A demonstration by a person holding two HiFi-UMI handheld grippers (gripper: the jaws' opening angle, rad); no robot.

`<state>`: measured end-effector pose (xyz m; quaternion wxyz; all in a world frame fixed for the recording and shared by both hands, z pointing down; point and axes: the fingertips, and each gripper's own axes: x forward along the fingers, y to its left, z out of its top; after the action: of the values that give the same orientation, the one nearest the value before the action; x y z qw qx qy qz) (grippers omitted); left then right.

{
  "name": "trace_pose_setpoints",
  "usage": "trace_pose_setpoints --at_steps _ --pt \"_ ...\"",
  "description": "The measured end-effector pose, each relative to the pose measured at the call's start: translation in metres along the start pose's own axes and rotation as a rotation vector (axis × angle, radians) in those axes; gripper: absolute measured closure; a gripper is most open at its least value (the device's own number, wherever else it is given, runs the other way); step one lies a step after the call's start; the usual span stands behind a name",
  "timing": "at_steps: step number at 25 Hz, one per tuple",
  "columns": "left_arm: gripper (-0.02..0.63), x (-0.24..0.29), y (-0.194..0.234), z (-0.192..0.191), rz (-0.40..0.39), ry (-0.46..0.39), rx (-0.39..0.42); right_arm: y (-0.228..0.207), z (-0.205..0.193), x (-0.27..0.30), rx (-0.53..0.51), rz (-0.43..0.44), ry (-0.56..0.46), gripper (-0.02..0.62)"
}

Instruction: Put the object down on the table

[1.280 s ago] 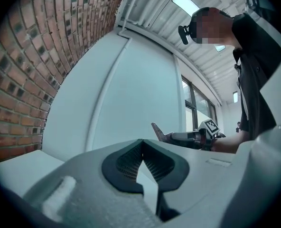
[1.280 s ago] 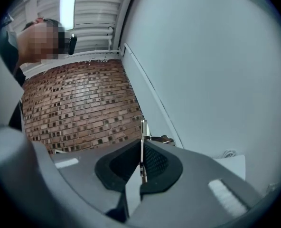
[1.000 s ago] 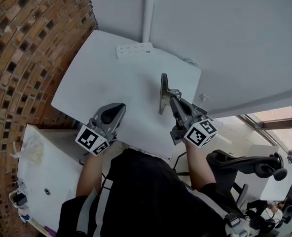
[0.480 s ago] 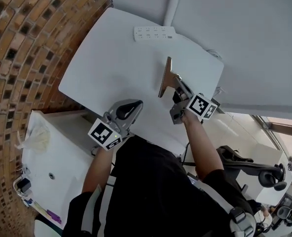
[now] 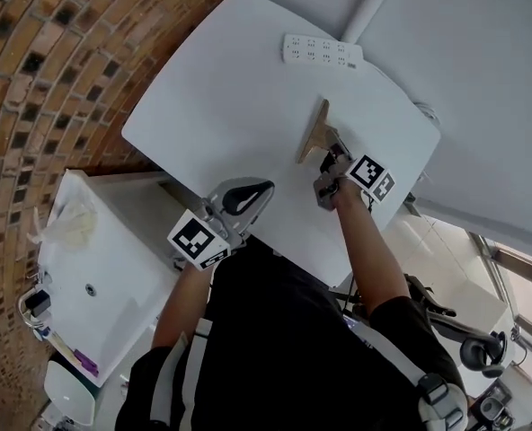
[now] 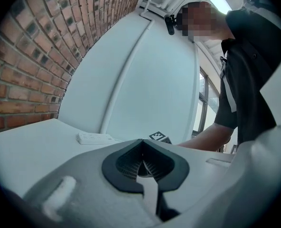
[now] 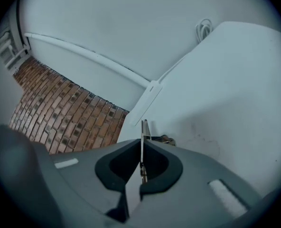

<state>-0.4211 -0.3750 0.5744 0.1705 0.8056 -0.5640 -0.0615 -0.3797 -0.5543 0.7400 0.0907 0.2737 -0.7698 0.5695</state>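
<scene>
Tongs (image 7: 141,146) on the right clamp a thin tan board (image 5: 313,133) — wooden, perhaps.

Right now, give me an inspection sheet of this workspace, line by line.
Surface: white table, smooth top.
Job's things: thin tan board, held on edge over the table; contact cannot be told.
Clutter: white power strip at the far edge.
Grippers: right gripper shut on the board; left gripper shut, nothing between its jaws.
Cables: white cable looped beside the table's corner.
Surroundings: brick wall; white cabinet beside the table.
</scene>
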Motion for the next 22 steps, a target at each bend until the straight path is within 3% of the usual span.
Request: trace_pose_setpoints --at_steps 7,13,18,22 --pt "0.607 -0.014 0.008 -0.003 0.044 0.001 -0.016 -0.015 -0.009 0.017 0.037 -0.073 0.005 0.586" --pt "0.607 -0.018 0.005 -0.006 0.041 0.003 -0.023 -0.018 -0.012 0.020 0.063 -0.069 -0.023 0.584" --pt "0.607 -0.018 0.002 -0.005 0.024 -0.002 -0.016 -0.015 -0.009 0.008 -0.006 -0.085 -0.046 0.510" --pt "0.607 -0.013 -0.005 0.000 0.000 -0.008 0.004 -0.013 -0.001 -0.009 0.017 -0.066 -0.069 0.509"
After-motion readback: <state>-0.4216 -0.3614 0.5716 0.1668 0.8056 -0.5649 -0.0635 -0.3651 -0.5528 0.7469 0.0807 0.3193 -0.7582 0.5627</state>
